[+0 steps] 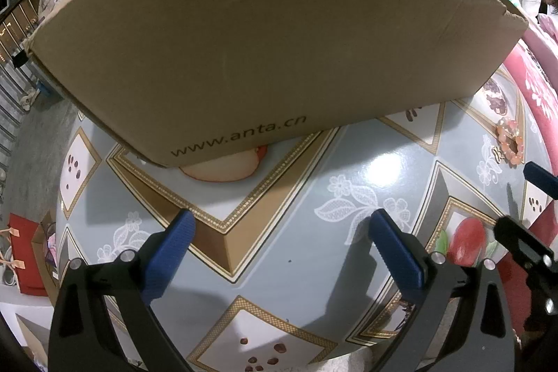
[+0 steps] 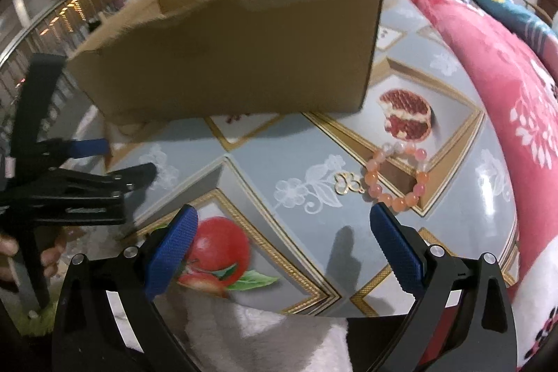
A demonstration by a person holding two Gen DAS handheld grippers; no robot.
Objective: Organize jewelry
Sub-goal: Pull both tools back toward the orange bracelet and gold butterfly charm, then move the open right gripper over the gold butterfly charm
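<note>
Both grippers, left gripper (image 1: pixel 282 225) and right gripper (image 2: pixel 284 222), spread wide and empty; cardboard box (image 1: pixel 265 51) stands ahead, bead bracelet (image 2: pixel 397 180) beside a possibly gold charm (image 2: pixel 347 184).

— Colours on the tablecloth (image 2: pixel 300 142)?
— Grey-blue, with gold-bordered diamonds, white lace flowers, red pomegranates.
— And the box (image 1: pixel 265 51)?
— Plain brown cardboard, printed with dark lettering.
— The bracelet (image 2: pixel 401 176)?
— Beaded in orange, peach and milky white, beside a gold charm (image 2: pixel 347 184).
— Elsewhere?
— Blue pads (image 2: pixel 174 246) on black gripper frames; pink blanket (image 2: pixel 505 65) patterned with white flowers.
</note>
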